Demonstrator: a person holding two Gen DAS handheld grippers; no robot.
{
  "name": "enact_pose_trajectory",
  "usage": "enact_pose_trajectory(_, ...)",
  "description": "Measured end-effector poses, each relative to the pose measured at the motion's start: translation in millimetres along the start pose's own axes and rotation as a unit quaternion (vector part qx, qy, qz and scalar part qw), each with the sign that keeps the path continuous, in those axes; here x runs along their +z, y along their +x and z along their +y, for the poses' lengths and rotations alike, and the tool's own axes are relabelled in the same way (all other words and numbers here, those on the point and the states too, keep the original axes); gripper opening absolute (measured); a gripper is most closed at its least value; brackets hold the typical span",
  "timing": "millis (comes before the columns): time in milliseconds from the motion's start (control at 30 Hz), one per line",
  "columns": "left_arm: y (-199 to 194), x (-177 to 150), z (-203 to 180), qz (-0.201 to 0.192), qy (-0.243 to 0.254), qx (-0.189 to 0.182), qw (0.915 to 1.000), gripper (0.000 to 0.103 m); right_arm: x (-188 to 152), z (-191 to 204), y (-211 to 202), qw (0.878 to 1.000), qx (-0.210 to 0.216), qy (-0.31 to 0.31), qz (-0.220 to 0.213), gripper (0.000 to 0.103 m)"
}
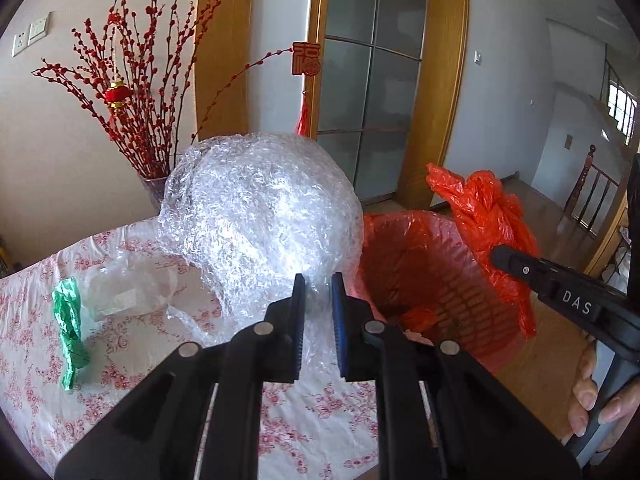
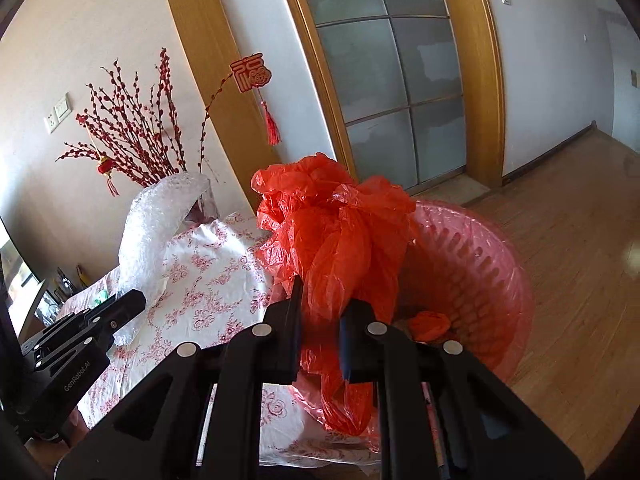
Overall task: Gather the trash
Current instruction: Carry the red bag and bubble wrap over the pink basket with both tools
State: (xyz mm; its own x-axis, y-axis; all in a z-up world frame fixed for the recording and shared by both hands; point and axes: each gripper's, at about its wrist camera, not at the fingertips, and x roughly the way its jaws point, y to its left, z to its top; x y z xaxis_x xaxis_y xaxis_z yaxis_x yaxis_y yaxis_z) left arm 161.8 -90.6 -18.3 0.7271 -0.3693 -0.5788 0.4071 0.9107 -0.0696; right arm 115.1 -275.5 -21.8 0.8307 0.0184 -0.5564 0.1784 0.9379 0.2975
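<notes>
Left gripper (image 1: 318,320): fingers nearly together, pinching a gathered neck of the bubble wrap (image 1: 260,216). The wad balloons out ahead of the tips, over the right edge of the table (image 1: 320,412), just beside the bin rim.

Right gripper (image 2: 320,332): fingers also close together, clamped on the bunched red plastic bag (image 2: 336,232), which hangs over the near rim of the trash basket (image 2: 480,264). The basket has a thin red liner and stands on the wood floor against the table's right edge. Something red and crumpled is in the bottom; beyond that I can't tell what else through the fisheye.

Handling, my read:
- Bubble wrap: near weightless, springy, slick. It will re-expand on release and may perch on the rim. I'd keep hold at the gathered neck, not the bulge.
- Red bag: limp film, light, clingy, tears if snagged on the basket slats. Grab a bunched fold so the pads bite several layers.
- Both are bulky for their weight, so I'd expect them to need pushing down rather than dropping.

Still on the table near the left edge: a green wrapper (image 1: 70,336) and a clear plastic piece (image 1: 128,292), both flat and light; pinch at a raised crease.
</notes>
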Motion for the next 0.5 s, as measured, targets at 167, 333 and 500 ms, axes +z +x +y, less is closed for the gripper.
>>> enact_pose_trajectory(167, 8.1, 0.9, -16.8, 0.002, 0.000, -0.034, 0.9994, 0.014, 0.8, -14.7, -6.9, 1.000, -0.011, 0.012, -0.009, 0.015)
enact_pose_trajectory(333, 16.1, 2.5, -34.6, 0.003, 0.006, -0.064, 0.9980, 0.014, 1.6, -28.4, -9.5, 0.999, -0.020, 0.023, -0.015, 0.015)
enact_pose_trajectory(500, 23.6, 2.8, -48.7, 0.006, 0.015, -0.078, 0.9968, 0.014, 1.3, -40.8, -9.9, 0.999, -0.027, 0.034, -0.018, 0.015)
